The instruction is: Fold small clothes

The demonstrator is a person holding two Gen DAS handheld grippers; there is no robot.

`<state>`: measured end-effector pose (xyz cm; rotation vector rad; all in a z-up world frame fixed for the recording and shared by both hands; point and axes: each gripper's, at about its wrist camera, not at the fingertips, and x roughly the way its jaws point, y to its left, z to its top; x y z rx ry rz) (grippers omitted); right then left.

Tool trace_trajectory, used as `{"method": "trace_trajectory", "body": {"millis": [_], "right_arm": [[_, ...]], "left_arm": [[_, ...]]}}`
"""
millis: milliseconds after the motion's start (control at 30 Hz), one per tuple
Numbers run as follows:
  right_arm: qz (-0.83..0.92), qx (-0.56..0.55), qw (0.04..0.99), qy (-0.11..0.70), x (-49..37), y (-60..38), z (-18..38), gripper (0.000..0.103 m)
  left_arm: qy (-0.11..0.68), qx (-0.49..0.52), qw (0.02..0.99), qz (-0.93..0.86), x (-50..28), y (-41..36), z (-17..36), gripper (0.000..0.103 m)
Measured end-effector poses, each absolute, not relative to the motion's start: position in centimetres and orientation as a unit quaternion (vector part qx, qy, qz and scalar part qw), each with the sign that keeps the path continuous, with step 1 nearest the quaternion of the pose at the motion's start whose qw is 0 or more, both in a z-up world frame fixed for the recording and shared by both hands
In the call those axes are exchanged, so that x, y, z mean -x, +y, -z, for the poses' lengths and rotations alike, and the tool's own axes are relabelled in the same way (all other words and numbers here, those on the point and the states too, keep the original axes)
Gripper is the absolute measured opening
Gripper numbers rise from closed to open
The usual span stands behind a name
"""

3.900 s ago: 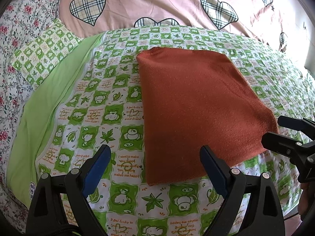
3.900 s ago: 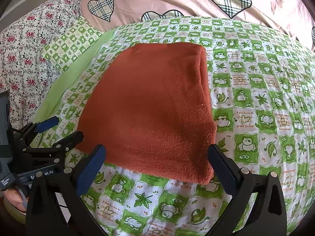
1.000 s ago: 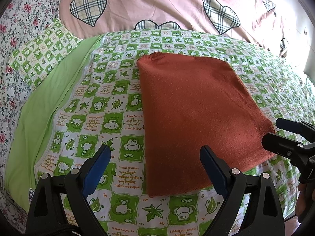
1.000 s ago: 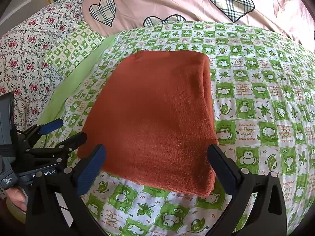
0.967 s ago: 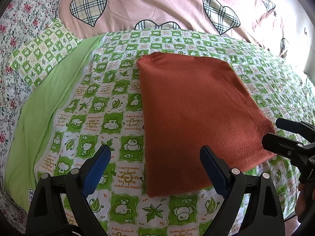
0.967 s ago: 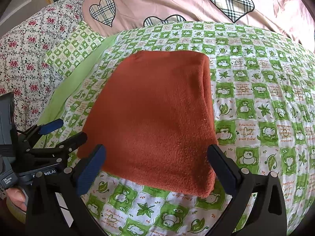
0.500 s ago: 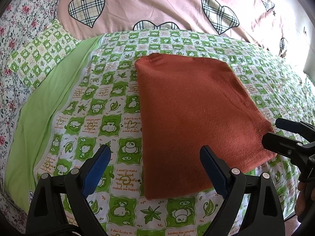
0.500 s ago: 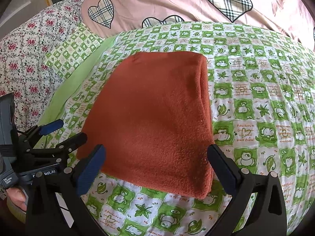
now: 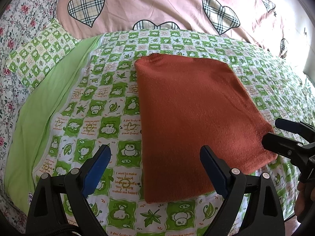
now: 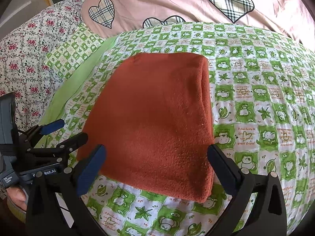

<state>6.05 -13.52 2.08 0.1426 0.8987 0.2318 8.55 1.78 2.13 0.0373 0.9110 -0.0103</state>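
A rust-orange knit garment (image 9: 193,118) lies folded into a flat rectangle on the green checked bedspread (image 9: 94,106). It also shows in the right wrist view (image 10: 157,122), with a thick folded edge on its right side. My left gripper (image 9: 155,155) is open and empty, held above the garment's near left corner. My right gripper (image 10: 156,155) is open and empty, held above the garment's near edge. Each gripper shows in the other's view: the right one (image 9: 283,135) at the garment's right corner, the left one (image 10: 63,133) at its left corner.
A pink duvet with plaid hearts (image 9: 157,7) lies at the head of the bed. A green checked pillow (image 9: 39,51) and a floral sheet (image 10: 25,51) are at the left. A plain green strip (image 9: 43,106) runs along the bedspread's left side.
Both grippers have drifted slightly back from the garment. The garment has not moved and both grippers stay open.
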Motion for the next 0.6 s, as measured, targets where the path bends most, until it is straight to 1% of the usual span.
{"method": "trace_trajectory", "body": {"millis": [600], "right_arm": [[-0.113, -0.070, 0.895, 0.425, -8.0, -14.5, -2.5, 0.102]], "left_arm": [[0.434, -0.014, 0.900, 0.017, -11.0, 2.0, -2.3, 0.092]]}}
